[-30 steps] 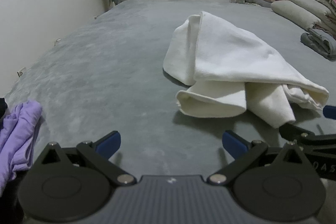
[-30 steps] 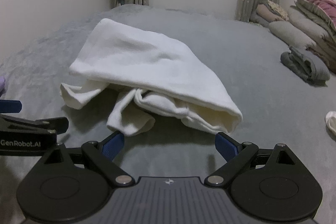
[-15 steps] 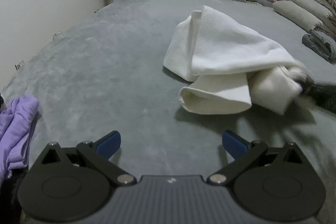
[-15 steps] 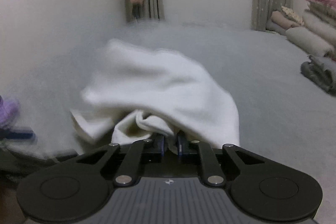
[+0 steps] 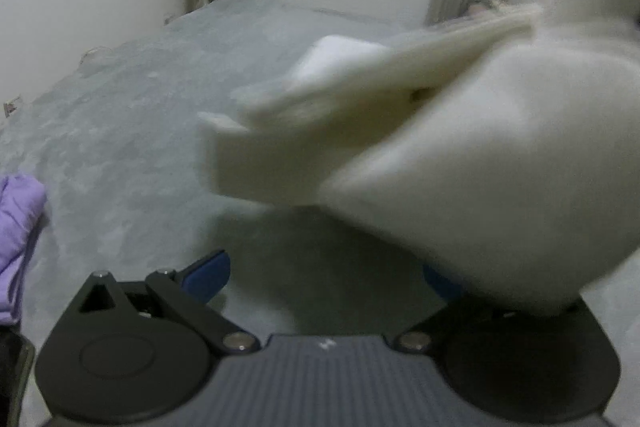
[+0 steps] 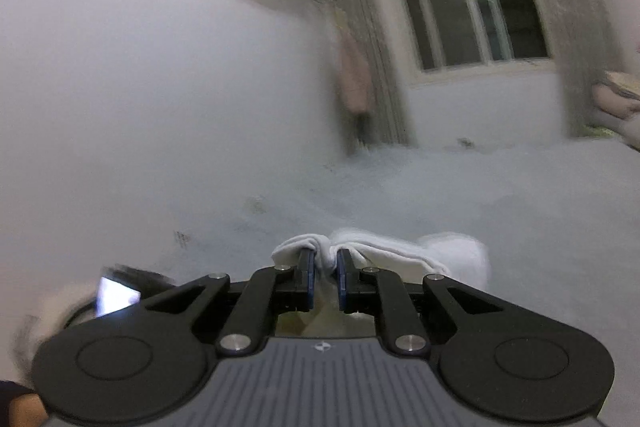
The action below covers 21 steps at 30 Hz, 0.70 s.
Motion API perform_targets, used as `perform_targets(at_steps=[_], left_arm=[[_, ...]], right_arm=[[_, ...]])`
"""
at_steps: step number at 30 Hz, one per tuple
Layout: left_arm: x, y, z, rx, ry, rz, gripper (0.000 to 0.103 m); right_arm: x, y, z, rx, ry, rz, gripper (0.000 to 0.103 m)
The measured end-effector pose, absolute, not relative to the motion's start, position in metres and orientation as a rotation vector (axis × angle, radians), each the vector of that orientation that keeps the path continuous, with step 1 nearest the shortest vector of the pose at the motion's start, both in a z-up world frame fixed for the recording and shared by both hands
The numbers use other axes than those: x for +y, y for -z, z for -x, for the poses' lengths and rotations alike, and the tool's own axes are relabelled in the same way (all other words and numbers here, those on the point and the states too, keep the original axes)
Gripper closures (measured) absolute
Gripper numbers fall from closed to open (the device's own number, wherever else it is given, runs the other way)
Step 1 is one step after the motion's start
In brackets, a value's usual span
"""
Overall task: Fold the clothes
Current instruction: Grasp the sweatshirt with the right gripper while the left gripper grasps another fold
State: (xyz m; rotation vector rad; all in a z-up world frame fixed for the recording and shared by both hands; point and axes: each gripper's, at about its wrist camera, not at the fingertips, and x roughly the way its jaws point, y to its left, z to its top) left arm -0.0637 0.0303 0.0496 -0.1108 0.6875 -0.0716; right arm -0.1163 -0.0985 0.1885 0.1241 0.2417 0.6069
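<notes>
A white garment (image 5: 460, 147) hangs blurred in the air over the grey bed (image 5: 120, 99), filling the right half of the left wrist view. My left gripper (image 5: 324, 275) is open and empty below it; the cloth covers its right fingertip. My right gripper (image 6: 325, 277) is shut on a bunched fold of the white garment (image 6: 384, 255) and is raised, looking toward the wall and window. The rest of the garment hangs below it, out of that view.
A purple garment (image 5: 18, 227) lies at the bed's left edge. A white wall runs along the left side. Curtains and a window (image 6: 472, 7) stand at the far end. A pink garment (image 6: 354, 79) hangs by the curtain. Pillows (image 6: 616, 95) are at the far right.
My right gripper, shut on the white garment, has lifted it off the bed and swung it up. The cloth now hangs in front of my left gripper, which stayed open.
</notes>
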Motion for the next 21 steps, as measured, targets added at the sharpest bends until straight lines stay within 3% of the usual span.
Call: perform_targets(at_steps=[2,3,4,5,6,7,8,11,15,16,21], left_arm=[[0.028,-0.050,0.066,0.670,0.074,0.090,0.000],[0.027,-0.050,0.067,0.662,0.076,0.079,0.005],[0.027,-0.050,0.067,0.657,0.080,0.070,0.031],[0.028,-0.049,0.066,0.659,0.090,0.071,0.046],[0.031,-0.048,0.064,0.671,0.105,0.087,0.070],[0.034,-0.046,0.063,0.685,0.118,0.119,0.088],[0.037,-0.046,0.063,0.691,0.122,0.147,0.094],[0.045,-0.047,0.063,0.681,0.132,0.189,0.095],[0.054,-0.056,0.066,0.635,0.200,0.224,0.096],[0.054,-0.056,0.066,0.632,0.222,0.225,0.096],[0.042,-0.043,0.063,0.715,0.345,0.204,0.096]], right_arm=[[-0.095,-0.187,0.115,0.262,-0.634,-0.125,0.091],[-0.094,-0.185,0.113,0.279,-0.643,-0.125,0.091],[-0.094,-0.184,0.110,0.292,-0.640,-0.124,0.090],[-0.099,-0.181,0.107,0.300,-0.619,-0.121,0.087],[-0.103,-0.179,0.104,0.308,-0.598,-0.119,0.087],[-0.107,-0.177,0.101,0.316,-0.577,-0.117,0.085],[-0.111,-0.175,0.097,0.324,-0.556,-0.114,0.079],[-0.123,-0.169,0.088,0.347,-0.489,-0.097,0.068],[-0.126,-0.166,0.075,0.395,-0.450,-0.039,0.063],[-0.123,-0.166,0.072,0.413,-0.474,-0.025,0.057],[-0.101,-0.169,0.047,0.480,-0.564,0.086,0.049]])
